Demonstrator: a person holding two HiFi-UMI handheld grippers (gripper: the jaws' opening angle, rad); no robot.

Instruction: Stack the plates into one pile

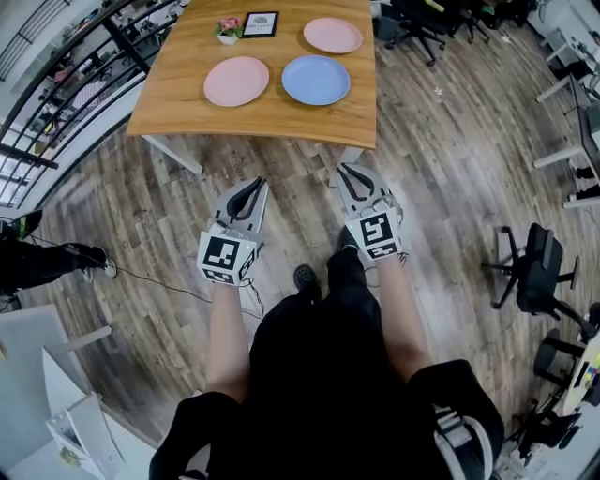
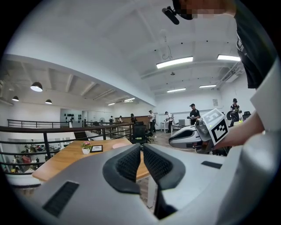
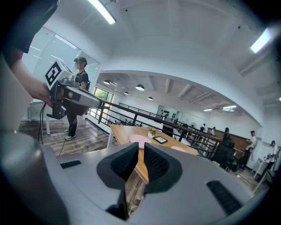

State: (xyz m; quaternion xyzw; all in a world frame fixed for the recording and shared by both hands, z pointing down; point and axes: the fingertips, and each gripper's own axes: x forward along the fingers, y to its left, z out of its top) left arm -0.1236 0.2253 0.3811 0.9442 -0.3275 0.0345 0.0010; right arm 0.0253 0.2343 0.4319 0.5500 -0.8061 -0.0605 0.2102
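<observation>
Nothing legible: the framed card [image 1: 260, 23] on the table [image 1: 187, 108] is too small to read.

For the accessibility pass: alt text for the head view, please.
Seen from above, a person on a wood floor holds the left gripper and right gripper, both empty, short of a wooden table. On it lie three separate plates: near pink plate, blue plate, far pink plate, plus a flowerpot and a framed card.

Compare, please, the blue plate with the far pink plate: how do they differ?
The blue plate is blue, the far pink plate pink. The blue plate lies toward the front of the table; the far pink plate sits farther back, beside the picture frame. Both lie flat, empty.
</observation>
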